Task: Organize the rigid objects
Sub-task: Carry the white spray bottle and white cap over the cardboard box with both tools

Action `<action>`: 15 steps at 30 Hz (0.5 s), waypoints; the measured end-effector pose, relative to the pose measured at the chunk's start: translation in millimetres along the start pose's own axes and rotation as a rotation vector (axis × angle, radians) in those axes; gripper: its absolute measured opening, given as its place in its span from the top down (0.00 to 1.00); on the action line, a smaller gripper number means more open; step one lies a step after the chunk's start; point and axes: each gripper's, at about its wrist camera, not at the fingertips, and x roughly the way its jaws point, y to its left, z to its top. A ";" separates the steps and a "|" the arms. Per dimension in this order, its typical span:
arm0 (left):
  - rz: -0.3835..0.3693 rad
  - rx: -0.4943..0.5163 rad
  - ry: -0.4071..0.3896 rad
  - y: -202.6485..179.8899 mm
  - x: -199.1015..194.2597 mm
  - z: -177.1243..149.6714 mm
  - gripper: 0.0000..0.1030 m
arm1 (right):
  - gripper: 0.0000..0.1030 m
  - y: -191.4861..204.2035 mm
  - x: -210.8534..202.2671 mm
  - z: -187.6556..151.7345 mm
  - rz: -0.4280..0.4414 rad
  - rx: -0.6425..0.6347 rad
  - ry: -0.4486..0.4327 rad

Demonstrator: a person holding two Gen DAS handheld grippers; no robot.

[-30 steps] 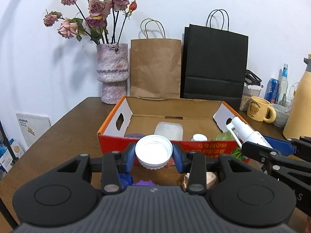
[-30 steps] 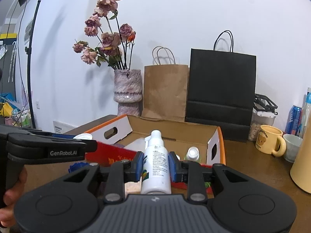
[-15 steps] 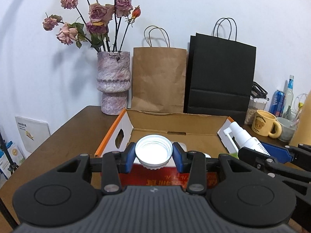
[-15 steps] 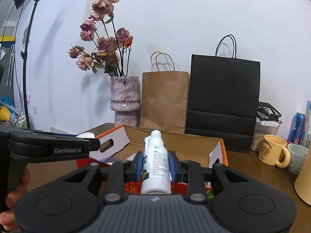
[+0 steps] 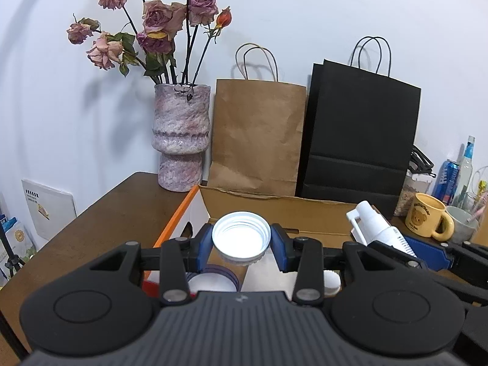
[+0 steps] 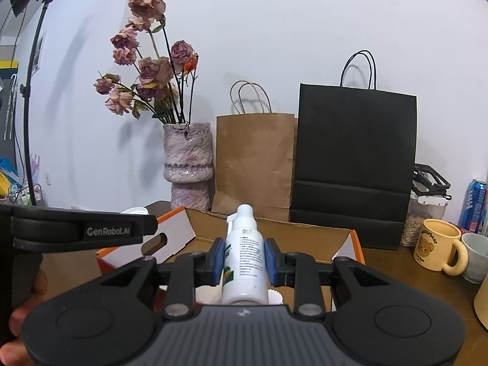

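Left wrist view: left gripper (image 5: 241, 242) pinches a round white plastic lid (image 5: 241, 237) above the open orange-edged cardboard box (image 5: 292, 210). Right gripper (image 6: 245, 257) clamps an upright white plastic spray bottle (image 6: 245, 262) over that box, on the brown wooden table (image 5: 100, 213).

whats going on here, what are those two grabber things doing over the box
A person is sorting small items into a cardboard box on a wooden table, with a handheld gripper in each hand. The left gripper is shut on a white jar lid, and the right gripper is shut on a white spray bottle. Both are held above the open box, which already contains a few lids and caps. Neither item has been let go yet.
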 end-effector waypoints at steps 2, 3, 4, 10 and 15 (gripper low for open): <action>0.002 -0.008 0.005 1.6 6.4 2.0 0.60 | 0.74 -0.5 6.4 1.3 -0.001 0.005 0.000; 0.003 -0.011 0.007 2.0 9.7 2.8 0.60 | 0.74 -0.7 9.6 2.0 -0.001 0.008 0.000; 0.005 -0.013 0.009 2.4 12.6 3.3 0.60 | 0.74 -0.9 13.7 3.3 -0.001 0.011 0.000; 0.018 -0.017 0.019 5.4 31.2 7.1 0.60 | 0.74 -3.0 32.8 6.3 -0.003 0.024 0.006; 0.028 -0.016 0.027 8.7 46.3 10.8 0.60 | 0.74 -5.6 48.9 7.0 -0.001 0.030 0.018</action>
